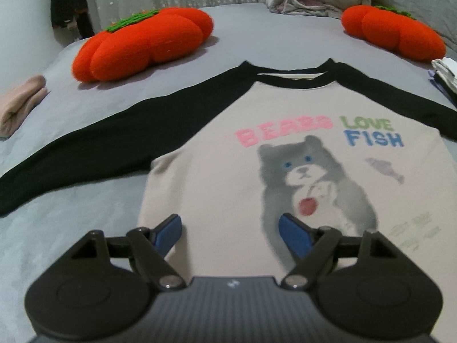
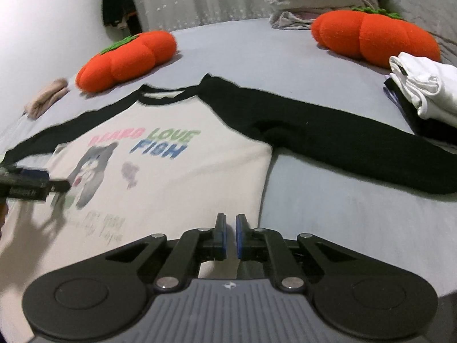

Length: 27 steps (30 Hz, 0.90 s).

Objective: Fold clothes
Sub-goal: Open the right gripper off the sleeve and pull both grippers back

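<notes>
Shirt is spread flat, print up, sleeves out, ready for folding. Left gripper is held w/ jaws wide apart over shirt's lower body; right gripper nearly clenched, nothing gripped, by shirt's right hem.

My left gripper, a black linkage frame with blue-padded fingers, sits low and level, its jaws spread wide with nothing between them. In the right wrist view it shows as a blurred dark shape at the far left edge. My right gripper, the same black frame and blue pads, points forward with its fingers upright and parallel, drawn almost together, only a thin slit between the pads.
</notes>
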Each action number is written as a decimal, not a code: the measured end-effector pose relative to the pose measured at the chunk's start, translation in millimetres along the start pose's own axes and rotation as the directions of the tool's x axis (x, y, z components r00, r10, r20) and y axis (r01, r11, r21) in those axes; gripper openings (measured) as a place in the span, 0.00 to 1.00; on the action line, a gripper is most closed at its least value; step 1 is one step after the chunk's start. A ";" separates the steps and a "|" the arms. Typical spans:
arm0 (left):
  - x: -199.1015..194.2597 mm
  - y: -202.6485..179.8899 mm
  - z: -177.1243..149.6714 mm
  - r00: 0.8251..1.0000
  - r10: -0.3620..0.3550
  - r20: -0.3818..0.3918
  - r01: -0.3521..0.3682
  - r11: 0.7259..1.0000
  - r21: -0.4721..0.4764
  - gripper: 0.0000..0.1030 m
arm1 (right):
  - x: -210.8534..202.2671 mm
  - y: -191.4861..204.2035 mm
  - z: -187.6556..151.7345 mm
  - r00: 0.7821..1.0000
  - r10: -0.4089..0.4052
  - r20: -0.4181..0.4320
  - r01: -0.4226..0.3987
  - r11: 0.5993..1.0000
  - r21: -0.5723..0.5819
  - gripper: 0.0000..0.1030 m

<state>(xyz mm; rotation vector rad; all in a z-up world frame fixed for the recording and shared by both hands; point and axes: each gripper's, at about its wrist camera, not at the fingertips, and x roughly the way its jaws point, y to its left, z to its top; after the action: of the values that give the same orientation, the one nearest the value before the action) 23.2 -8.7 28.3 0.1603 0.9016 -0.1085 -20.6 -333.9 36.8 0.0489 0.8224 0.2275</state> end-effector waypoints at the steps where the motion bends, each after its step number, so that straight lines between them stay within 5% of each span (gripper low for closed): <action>1: -1.1 3.7 -1.8 1.000 0.004 -0.002 -0.004 1.000 -0.004 0.77 | -3.1 2.7 -4.1 1.000 0.006 -0.005 -0.006 1.000 -0.014 0.08; 12: -28.6 29.6 -32.7 1.000 0.022 -0.013 -0.022 1.000 -0.019 0.77 | -32.6 14.0 -40.3 0.999 0.019 -0.044 -0.021 0.999 -0.046 0.07; 23: -72.2 82.4 -72.5 0.998 -0.036 -0.056 0.024 0.979 -0.201 0.77 | -62.6 25.7 -63.2 0.999 0.007 -0.050 -0.012 0.994 -0.110 0.08; 27: -87.6 105.9 -89.1 0.996 -0.070 -0.061 0.050 0.956 -0.289 0.77 | -77.7 9.7 -66.3 0.998 0.046 -0.050 -0.047 0.999 -0.020 0.18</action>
<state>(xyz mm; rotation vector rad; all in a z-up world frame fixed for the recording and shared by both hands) -82.4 114.1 52.8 -0.1354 0.9829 -0.0274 -121.9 -344.5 48.9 0.0427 0.8691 0.2826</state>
